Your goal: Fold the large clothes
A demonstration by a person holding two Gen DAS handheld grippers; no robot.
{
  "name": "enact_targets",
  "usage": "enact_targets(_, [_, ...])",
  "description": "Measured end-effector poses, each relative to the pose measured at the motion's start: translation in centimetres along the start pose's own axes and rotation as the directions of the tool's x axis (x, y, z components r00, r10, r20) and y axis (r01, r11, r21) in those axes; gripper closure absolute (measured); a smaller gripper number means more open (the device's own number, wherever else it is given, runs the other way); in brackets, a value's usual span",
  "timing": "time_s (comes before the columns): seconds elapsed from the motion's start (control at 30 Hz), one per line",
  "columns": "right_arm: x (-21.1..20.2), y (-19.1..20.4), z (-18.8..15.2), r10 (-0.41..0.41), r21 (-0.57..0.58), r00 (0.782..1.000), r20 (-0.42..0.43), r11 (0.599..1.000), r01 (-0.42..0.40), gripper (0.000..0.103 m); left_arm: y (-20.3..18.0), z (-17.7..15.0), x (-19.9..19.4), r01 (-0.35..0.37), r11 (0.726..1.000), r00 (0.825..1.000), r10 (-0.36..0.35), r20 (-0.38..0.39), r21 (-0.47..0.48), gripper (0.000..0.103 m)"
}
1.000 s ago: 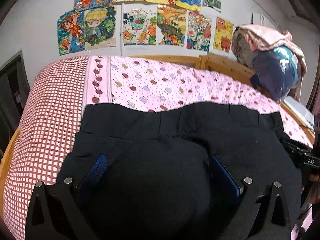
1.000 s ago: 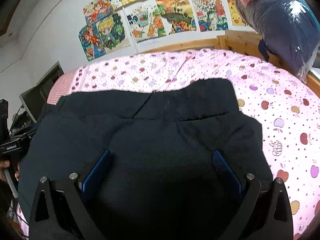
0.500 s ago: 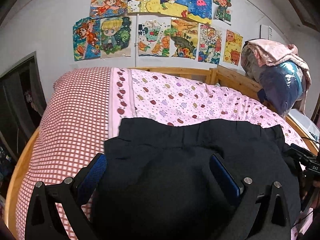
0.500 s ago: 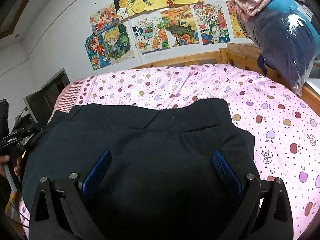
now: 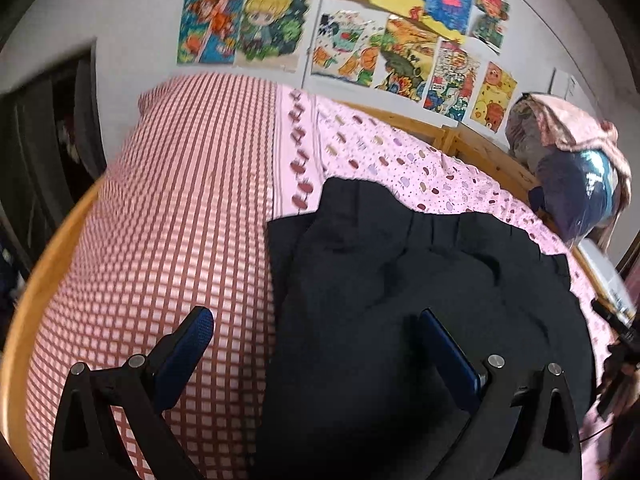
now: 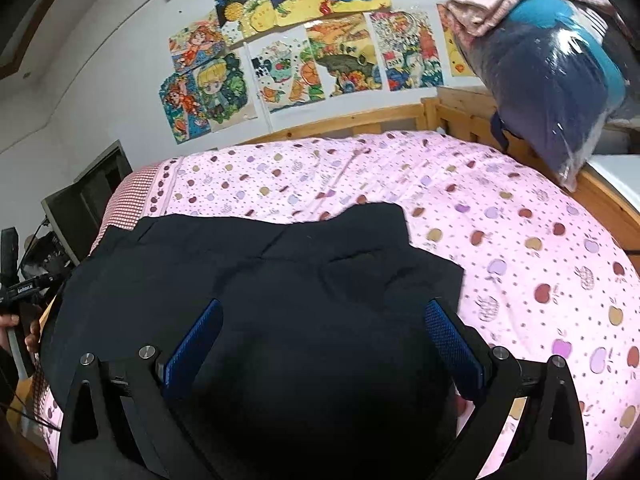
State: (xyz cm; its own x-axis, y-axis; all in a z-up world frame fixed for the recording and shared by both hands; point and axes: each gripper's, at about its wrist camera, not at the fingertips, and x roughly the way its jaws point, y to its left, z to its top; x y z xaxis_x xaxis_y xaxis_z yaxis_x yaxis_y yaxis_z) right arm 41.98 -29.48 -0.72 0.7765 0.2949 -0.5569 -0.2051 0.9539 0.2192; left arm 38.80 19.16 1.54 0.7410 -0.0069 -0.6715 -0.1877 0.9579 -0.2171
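A large black garment (image 5: pixel 420 300) lies spread on the pink bed sheet (image 5: pixel 400 160), its waistband toward the wall; it also fills the lower middle of the right wrist view (image 6: pixel 300 280). My left gripper (image 5: pixel 314 328) is open and empty above the garment's left edge, one finger over the red checked cover (image 5: pixel 172 220). My right gripper (image 6: pixel 324 320) is open and empty above the garment's right half, its right finger (image 6: pixel 452 344) near the garment's right edge.
A wooden bed frame (image 6: pixel 360 120) runs behind the bed under a wall of drawings (image 6: pixel 312 48). A bagged bundle of bedding (image 6: pixel 552 72) sits at the right end. A dark monitor (image 6: pixel 80 208) stands at the left.
Both grippers have lifted back from the garment. The left one has swung left, so its left finger now hangs over the checked cover. The garment lies where it was.
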Motion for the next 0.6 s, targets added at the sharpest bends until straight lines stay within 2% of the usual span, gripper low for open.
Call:
enact_targets(0.33, [1.3, -2.9, -1.3, -0.081, 0.019, 0.993, -0.084, 0.996, 0.083, 0.004, 1.5, -0.9, 2.4, 0.073, 0.997, 0.994, -0.075, -0.077, -0.031, 0.0])
enact_targets(0.6, [3.1, -5.1, -2.9, -0.051, 0.076, 0.99, -0.133, 0.995, 0.061, 0.004, 2.4, -1.8, 5.1, 0.167, 0.981, 0.968, -0.182, -0.174, -0.1, 0.0])
